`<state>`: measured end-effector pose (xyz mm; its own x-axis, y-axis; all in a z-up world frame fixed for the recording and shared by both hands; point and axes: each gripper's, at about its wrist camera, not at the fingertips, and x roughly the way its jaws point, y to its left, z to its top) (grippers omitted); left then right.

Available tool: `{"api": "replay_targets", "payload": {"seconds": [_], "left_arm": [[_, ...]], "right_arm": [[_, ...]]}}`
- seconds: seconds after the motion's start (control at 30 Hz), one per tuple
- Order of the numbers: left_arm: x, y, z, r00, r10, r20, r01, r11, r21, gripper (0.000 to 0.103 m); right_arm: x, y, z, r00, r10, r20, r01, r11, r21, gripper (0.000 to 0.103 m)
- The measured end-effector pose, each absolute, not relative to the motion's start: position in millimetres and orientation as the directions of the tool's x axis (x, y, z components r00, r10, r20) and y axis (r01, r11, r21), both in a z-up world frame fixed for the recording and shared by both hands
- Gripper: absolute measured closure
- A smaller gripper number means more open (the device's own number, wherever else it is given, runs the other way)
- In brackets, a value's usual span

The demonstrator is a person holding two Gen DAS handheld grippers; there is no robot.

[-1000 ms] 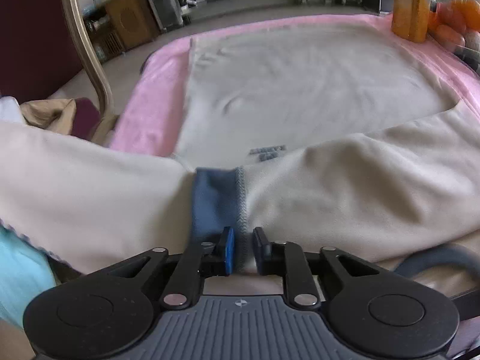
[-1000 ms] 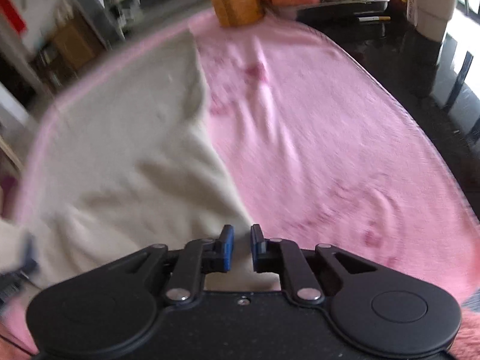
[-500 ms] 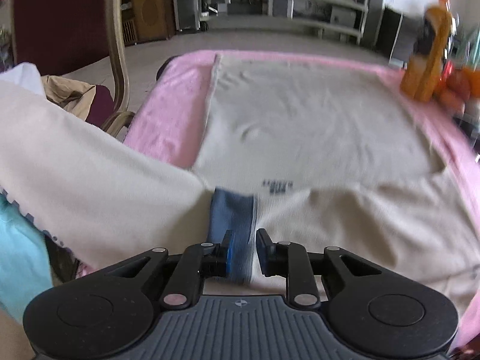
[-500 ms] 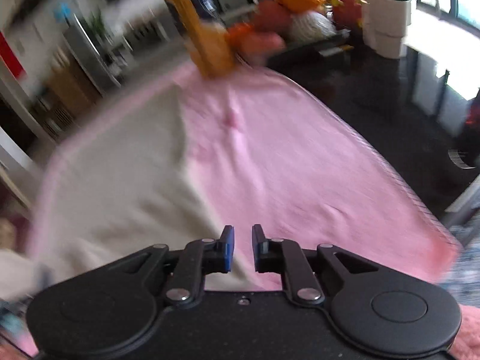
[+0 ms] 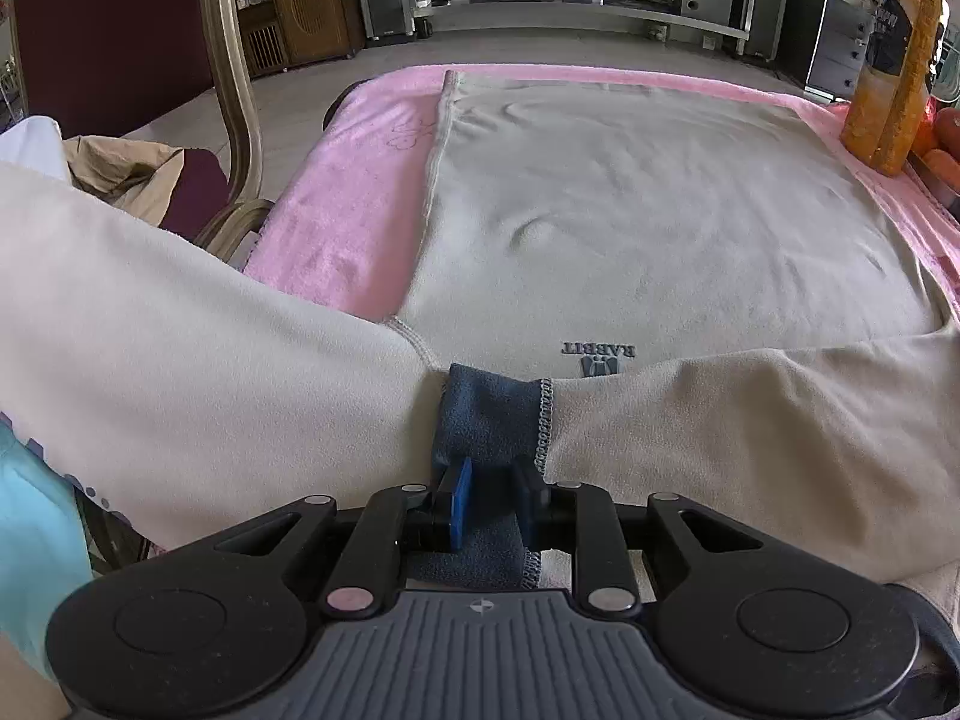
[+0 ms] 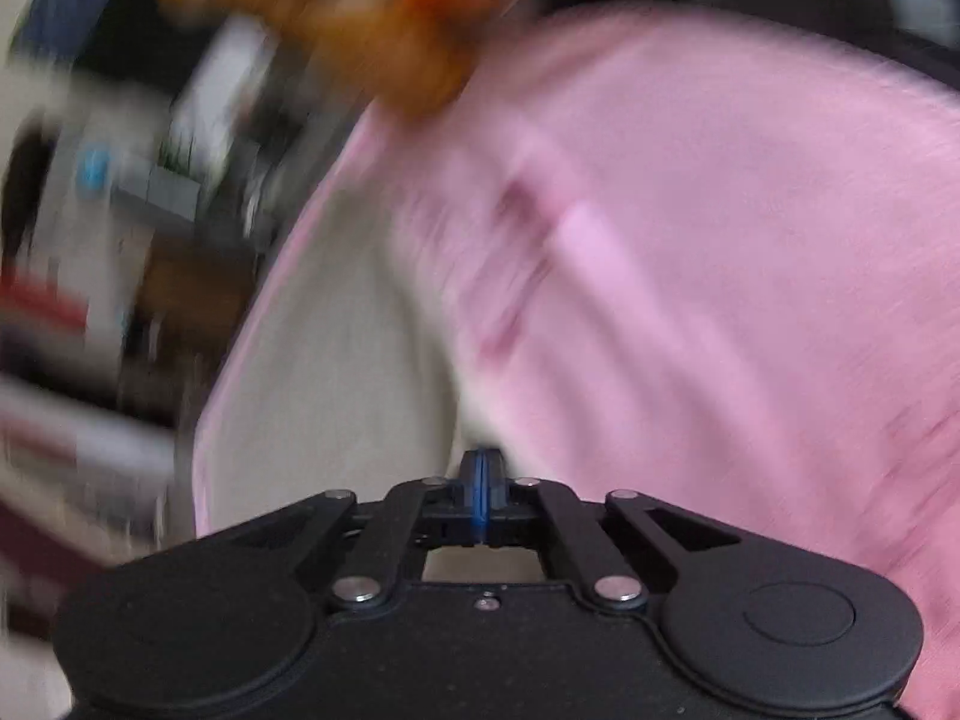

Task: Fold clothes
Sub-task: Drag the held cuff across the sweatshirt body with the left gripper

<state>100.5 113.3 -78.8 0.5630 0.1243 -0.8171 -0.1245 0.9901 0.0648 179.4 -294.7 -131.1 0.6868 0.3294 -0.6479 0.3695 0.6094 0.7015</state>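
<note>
A beige sweatshirt (image 5: 630, 198) lies flat on a pink towel (image 5: 336, 216). Its body reaches the far edge, with a small "RABBIT" print (image 5: 597, 354) near me. My left gripper (image 5: 489, 495) is shut on the blue collar band (image 5: 489, 420), with beige fabric bunched to both sides of it. In the blurred right wrist view my right gripper (image 6: 480, 495) is shut with its pads together and nothing between them, at the edge where the beige fabric (image 6: 336, 372) meets the pink towel (image 6: 720, 276).
An orange bottle (image 5: 894, 60) and fruit (image 5: 942, 138) stand at the far right corner. A wooden chair (image 5: 234, 90) with clothes on it (image 5: 126, 168) is at the left. Shelves and cabinets line the back of the room.
My left gripper kept its hold on the collar and the view steadied and tilted down. My right gripper closed fully and swung fast, now blurred.
</note>
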Motion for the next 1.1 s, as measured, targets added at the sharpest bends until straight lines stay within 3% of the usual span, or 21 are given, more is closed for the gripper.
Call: {"api": "replay_targets", "payload": {"seconds": [0.03, 0.23, 0.33, 0.37, 0.47, 0.53, 0.6, 0.67, 0.77, 0.87, 0.9, 0.97, 1.03, 1.1], "left_arm": [[100, 115, -79, 0.563, 0.119, -0.818, -0.127, 0.990, 0.057, 0.080], [99, 111, -78, 0.561, 0.131, -0.817, -0.130, 0.989, 0.070, 0.080], [97, 108, -78, 0.567, 0.141, -0.812, -0.121, 0.989, 0.087, 0.080], [97, 108, -78, 0.569, 0.142, -0.810, -0.118, 0.989, 0.091, 0.080], [95, 109, -78, 0.570, 0.146, -0.809, -0.116, 0.989, 0.096, 0.079], [94, 108, -77, 0.569, 0.151, -0.808, -0.115, 0.988, 0.103, 0.079], [93, 106, -77, 0.570, 0.158, -0.807, -0.113, 0.987, 0.114, 0.079], [93, 104, -78, 0.571, 0.164, -0.805, -0.110, 0.986, 0.123, 0.079], [93, 104, -77, 0.571, 0.165, -0.804, -0.109, 0.986, 0.125, 0.079], [92, 105, -78, 0.572, 0.162, -0.804, -0.109, 0.987, 0.121, 0.079], [92, 105, -78, 0.572, 0.162, -0.804, -0.108, 0.987, 0.122, 0.079], [92, 104, -77, 0.571, 0.165, -0.804, -0.109, 0.986, 0.125, 0.079], [91, 104, -76, 0.568, 0.167, -0.806, -0.112, 0.986, 0.126, 0.079], [86, 103, -73, 0.562, 0.170, -0.809, -0.118, 0.985, 0.125, 0.080]], "right_arm": [[174, -303, -129, 0.701, 0.258, -0.665, 0.422, 0.601, 0.679, 0.101], [147, -299, -111, 0.695, 0.337, -0.635, 0.339, 0.626, 0.703, 0.098], [145, -278, -113, 0.610, 0.395, -0.687, 0.269, 0.712, 0.648, 0.098], [143, -275, -116, 0.590, 0.366, -0.720, 0.276, 0.747, 0.605, 0.103], [132, -277, -110, 0.581, 0.259, -0.771, 0.309, 0.807, 0.504, 0.103], [122, -276, -101, 0.556, 0.100, -0.825, 0.355, 0.869, 0.344, 0.102], [108, -278, -92, 0.568, 0.043, -0.822, 0.358, 0.886, 0.294, 0.098], [98, -284, -89, 0.611, 0.140, -0.779, 0.310, 0.863, 0.398, 0.098], [96, -280, -89, 0.627, 0.213, -0.749, 0.221, 0.874, 0.433, 0.098], [108, -272, -102, 0.533, 0.283, -0.798, 0.233, 0.857, 0.460, 0.097], [108, -274, -105, 0.521, 0.263, -0.812, 0.262, 0.856, 0.446, 0.103], [100, -280, -100, 0.529, 0.162, -0.833, 0.331, 0.864, 0.379, 0.103], [91, -278, -91, 0.526, -0.018, -0.850, 0.366, 0.907, 0.207, 0.094], [83, -284, -88, 0.551, 0.032, -0.834, 0.343, 0.902, 0.261, 0.094]]}}
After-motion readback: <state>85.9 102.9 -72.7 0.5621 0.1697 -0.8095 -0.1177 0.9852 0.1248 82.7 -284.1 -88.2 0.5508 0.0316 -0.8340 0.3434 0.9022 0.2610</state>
